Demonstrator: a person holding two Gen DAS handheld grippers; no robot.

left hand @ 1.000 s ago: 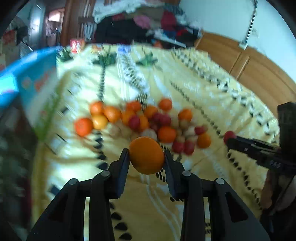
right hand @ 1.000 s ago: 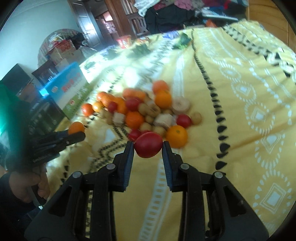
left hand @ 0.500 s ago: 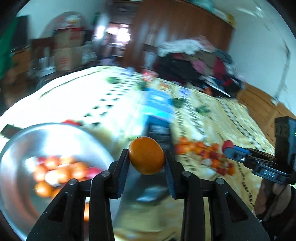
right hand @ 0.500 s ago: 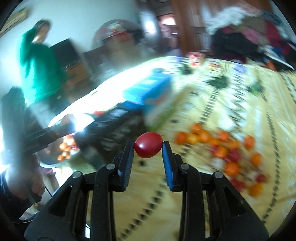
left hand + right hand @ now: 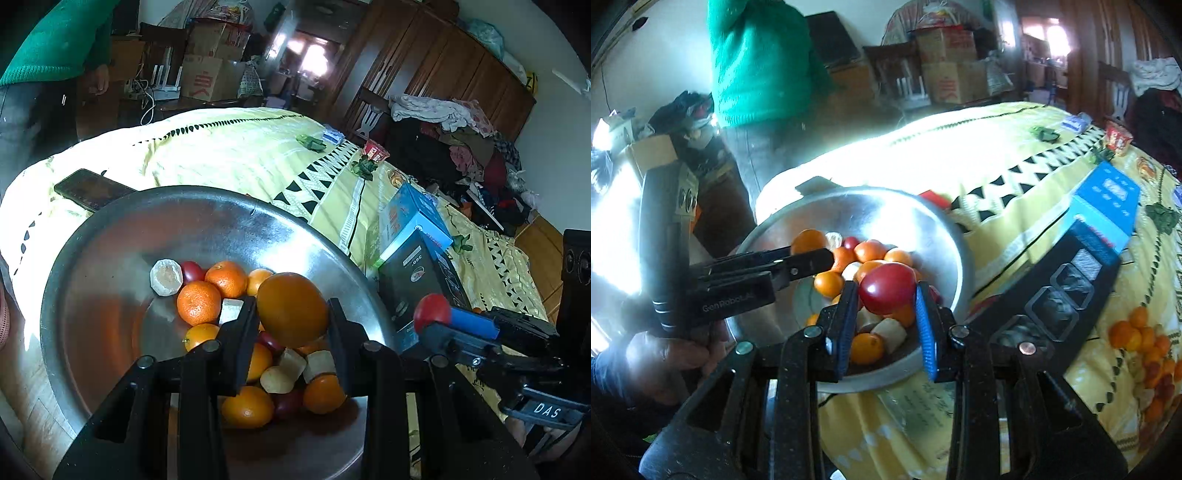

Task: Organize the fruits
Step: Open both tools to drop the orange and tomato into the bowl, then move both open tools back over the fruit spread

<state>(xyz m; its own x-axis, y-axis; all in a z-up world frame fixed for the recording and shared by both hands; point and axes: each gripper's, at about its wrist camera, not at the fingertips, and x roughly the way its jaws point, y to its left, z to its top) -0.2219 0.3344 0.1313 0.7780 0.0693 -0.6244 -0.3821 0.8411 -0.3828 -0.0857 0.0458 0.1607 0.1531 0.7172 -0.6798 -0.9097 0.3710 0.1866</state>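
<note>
Left wrist view: left gripper (image 5: 291,317) is gripping an orange (image 5: 291,308) over the metal bowl (image 5: 110,236); right gripper (image 5: 886,299) is clamping a tomato (image 5: 887,288) there. Bowl partly filled; fruit pile (image 5: 1145,350) is waiting on the bedspread (image 5: 997,177).

a dark wooden wardrobe (image 5: 436,74) fills the upper right, clothes (image 5: 461,140) heaped below it. cardboard boxes (image 5: 207,70) stack at upper centre; daylight glows through a far doorway (image 5: 310,55).

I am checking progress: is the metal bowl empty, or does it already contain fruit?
It contains fruit: the metal bowl holds oranges, red ones and pale pieces.
</note>
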